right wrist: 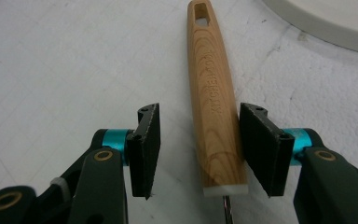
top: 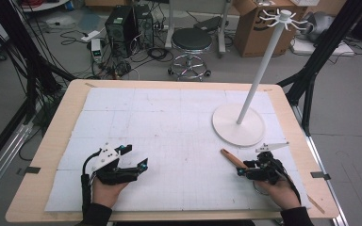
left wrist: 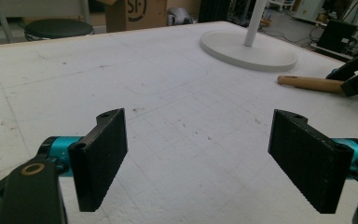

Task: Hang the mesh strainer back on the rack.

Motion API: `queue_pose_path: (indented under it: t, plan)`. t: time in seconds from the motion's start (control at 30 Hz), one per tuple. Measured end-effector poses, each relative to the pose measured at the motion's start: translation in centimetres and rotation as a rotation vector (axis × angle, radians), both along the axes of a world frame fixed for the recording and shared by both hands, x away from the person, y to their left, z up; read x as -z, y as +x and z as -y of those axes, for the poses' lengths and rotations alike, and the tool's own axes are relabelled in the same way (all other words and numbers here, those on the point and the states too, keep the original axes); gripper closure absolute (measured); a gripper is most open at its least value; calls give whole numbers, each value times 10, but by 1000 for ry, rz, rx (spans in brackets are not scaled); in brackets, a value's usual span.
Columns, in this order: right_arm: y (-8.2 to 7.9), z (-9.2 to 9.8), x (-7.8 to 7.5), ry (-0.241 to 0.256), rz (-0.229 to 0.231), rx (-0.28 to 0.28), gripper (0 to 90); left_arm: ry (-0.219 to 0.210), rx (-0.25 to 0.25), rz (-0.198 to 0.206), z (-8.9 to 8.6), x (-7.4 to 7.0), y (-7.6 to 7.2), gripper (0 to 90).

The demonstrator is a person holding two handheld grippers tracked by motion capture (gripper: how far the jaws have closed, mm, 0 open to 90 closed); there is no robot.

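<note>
The wooden utensil handle point(right wrist: 214, 107) lies on the desk point(top: 169, 122) between the right gripper point(right wrist: 199, 149)'s parted jaws, touching one pad. It is best centred before closing. The left gripper point(left wrist: 200, 158) is held released, well apart.

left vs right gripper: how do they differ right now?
The left gripper has its jaws spread wide over bare mat; the right gripper has its jaws narrower, either side of the wooden handle. The right one sits nearer the white stand than the left. Both are open and low over the table.
</note>
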State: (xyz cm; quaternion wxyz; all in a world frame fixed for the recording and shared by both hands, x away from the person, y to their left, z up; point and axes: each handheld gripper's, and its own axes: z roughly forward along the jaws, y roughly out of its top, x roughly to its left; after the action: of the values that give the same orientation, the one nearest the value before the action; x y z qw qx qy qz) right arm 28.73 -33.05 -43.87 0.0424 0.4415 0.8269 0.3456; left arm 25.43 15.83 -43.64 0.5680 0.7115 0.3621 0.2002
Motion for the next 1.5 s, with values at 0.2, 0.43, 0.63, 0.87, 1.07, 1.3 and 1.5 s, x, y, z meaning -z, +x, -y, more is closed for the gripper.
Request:
queue_pose_path:
  t: [0.2, 0.43, 0.63, 0.87, 1.07, 1.3, 1.5]
  plan:
    - [1, -1, 1, 1, -2, -3, 491, 2, -3, -3, 0, 0, 0, 201]
    - [1, -2, 1, -9, -2, 5, 499, 2, 1, -1, 0, 0, 0, 201]
    - [3, -3, 0, -23, -25, 11, 539, 4, 0, -3, 0, 0, 0, 201]
    - [7, -5, -3, -98, -22, -4, 650, 4, 0, -3, 1, 1, 0, 201]
    - [9, -11, -5, -147, -36, -11, 651, 4, 1, -3, 1, 1, 0, 201]
    - [23, -23, -13, -246, -137, -40, 659, 6, 4, -4, 1, 1, 1, 201]
    - [35, -29, -17, -307, -204, -85, 671, -1, 3, 0, 2, 1, 0, 201]
